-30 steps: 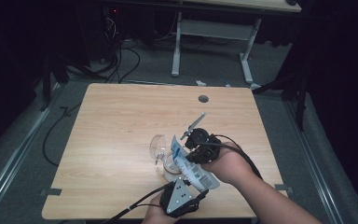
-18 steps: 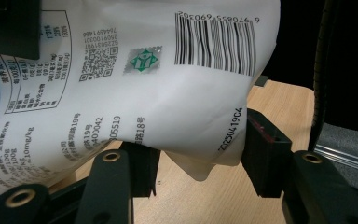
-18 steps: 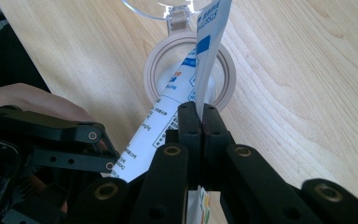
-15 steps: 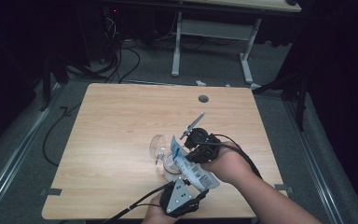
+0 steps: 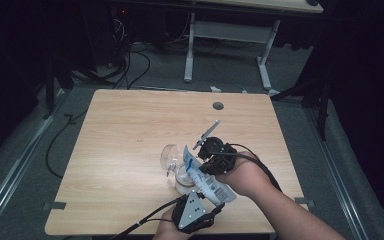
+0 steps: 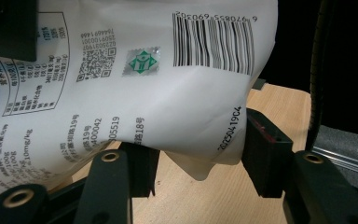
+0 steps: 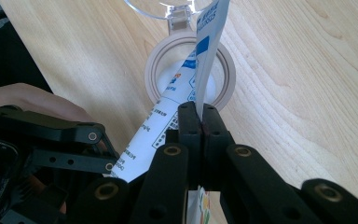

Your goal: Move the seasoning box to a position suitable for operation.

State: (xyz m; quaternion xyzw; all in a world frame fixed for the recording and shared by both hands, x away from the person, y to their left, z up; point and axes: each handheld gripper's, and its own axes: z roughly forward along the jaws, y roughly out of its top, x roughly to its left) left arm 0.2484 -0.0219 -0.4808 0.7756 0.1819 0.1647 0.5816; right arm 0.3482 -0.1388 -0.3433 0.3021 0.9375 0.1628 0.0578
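Bag [image 6: 135,79] runs off top & left edges of left gripper view; small print partly legible, mostly too fine to read. In high view it covers most of jar [image 5: 182,182] and left gripper [image 5: 196,212] tips; left hand cut by bottom edge. Right gripper view: lid [image 7: 168,8] cut by top edge, bag [image 7: 200,60] blocks part of the jar mouth [image 7: 161,65].

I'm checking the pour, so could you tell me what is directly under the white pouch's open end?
Under the white pouch sits a round clear jar with its hinged lid flipped open. White fill shows inside; the pouch covers the rest.
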